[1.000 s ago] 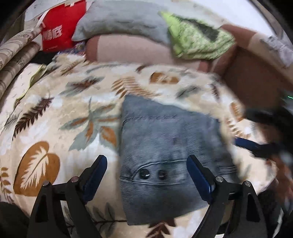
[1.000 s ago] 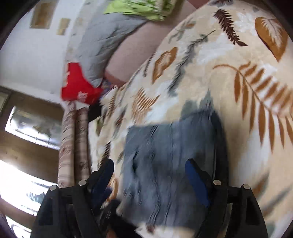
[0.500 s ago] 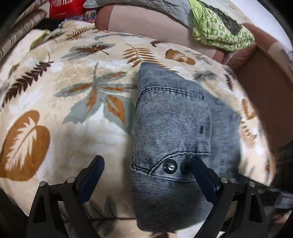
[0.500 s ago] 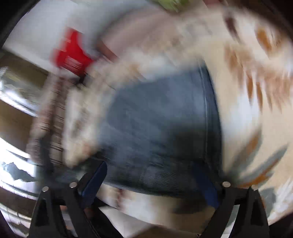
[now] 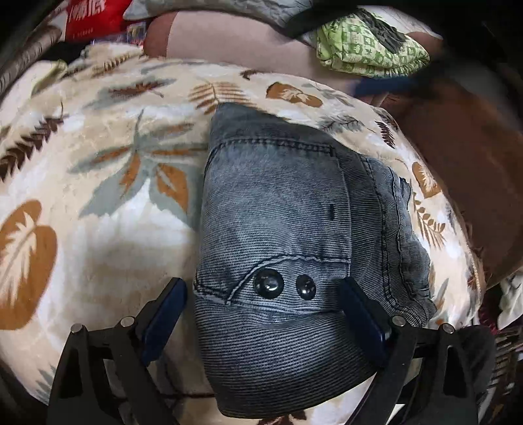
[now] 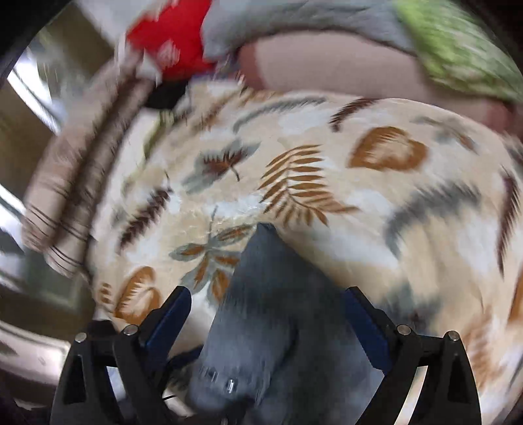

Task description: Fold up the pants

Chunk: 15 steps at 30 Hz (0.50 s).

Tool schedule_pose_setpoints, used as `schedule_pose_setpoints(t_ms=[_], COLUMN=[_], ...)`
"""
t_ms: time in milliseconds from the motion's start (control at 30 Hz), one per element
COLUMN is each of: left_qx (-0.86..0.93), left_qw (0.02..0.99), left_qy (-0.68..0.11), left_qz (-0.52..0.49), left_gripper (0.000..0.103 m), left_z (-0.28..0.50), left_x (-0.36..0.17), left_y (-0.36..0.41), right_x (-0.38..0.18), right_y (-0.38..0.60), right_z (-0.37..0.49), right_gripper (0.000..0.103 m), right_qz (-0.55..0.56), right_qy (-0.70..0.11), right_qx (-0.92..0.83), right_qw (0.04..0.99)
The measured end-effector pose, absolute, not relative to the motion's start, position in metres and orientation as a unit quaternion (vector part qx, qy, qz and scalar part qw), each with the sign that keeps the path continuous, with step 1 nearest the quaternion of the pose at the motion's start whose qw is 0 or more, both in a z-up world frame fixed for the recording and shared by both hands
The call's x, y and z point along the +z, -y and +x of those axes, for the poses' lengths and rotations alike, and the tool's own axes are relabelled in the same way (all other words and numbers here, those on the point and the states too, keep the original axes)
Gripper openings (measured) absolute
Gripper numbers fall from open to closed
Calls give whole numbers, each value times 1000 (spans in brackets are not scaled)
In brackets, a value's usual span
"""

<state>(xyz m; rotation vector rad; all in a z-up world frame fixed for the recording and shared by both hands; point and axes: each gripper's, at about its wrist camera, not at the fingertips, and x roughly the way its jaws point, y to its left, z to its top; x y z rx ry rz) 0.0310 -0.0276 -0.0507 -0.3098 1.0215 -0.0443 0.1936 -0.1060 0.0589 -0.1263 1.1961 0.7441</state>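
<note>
- Leaf-print blanket [image 5: 98,229] covers a bed or sofa; which one cannot be told. Beyond it lie a grey pillow [image 6: 294,23], a green cloth [image 5: 369,49] and a red bag [image 5: 94,16].
- Pants [image 5: 278,235], grey-blue denim, lie on the blanket folded into a thick, compact bundle, its near end directly between and ahead of the left hand-held gripper [image 5: 263,305].
- Left hand-held gripper: jaws wide apart, having just been opening; the bundle sits between them, but the pads do not press on it.
- Right hand-held gripper [image 6: 266,315]: jaws also spread wide, just been opening; in its blurred view the pants [image 6: 271,327] lie between and below the fingers, ungripped.
- Handling, as a judgement: denim is soft but fairly heavy and stiff for cloth, so the stacked layers should hold their fold yet may slide over each other if lifted from one corner.
- Two metal buttons [image 5: 268,283] just ahead of the left hand-held gripper are hard and slippery; avoid clamping there.
- Best hold: the thick folded edge nearest the left hand-held gripper, pinching all layers together, with the other side supported.
</note>
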Motion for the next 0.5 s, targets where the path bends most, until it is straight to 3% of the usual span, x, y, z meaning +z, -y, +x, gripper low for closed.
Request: schedule_pose_setpoints(t_ms=[167,233,300,333,500], left_qx=[-35,-39,-41,-41,-42], left_qw=[864,864,865,865,865], left_qy=[-481,-480,-479,-479,-478], left_qz=[-146,-146,-146,-147,-148], left_gripper=[94,94,94,94,94], left_z=[34,32,32,32,33], left_x=[-53,-53,-53,-53,-54], left_y=[25,24,23,23,21], right_x=[4,-17,-30,-34,-33], right_y=[48,34,26,21,7], right_z=[235,238,238,236,230], right_gripper=[93,77,29,20,13], right_qz=[-140,-170,-195,-202,-233], right_qy=[-610,-635,-650,-656,-627], right_qx=[324,315,308,315,305], right_qw=[710,685,667,656,678])
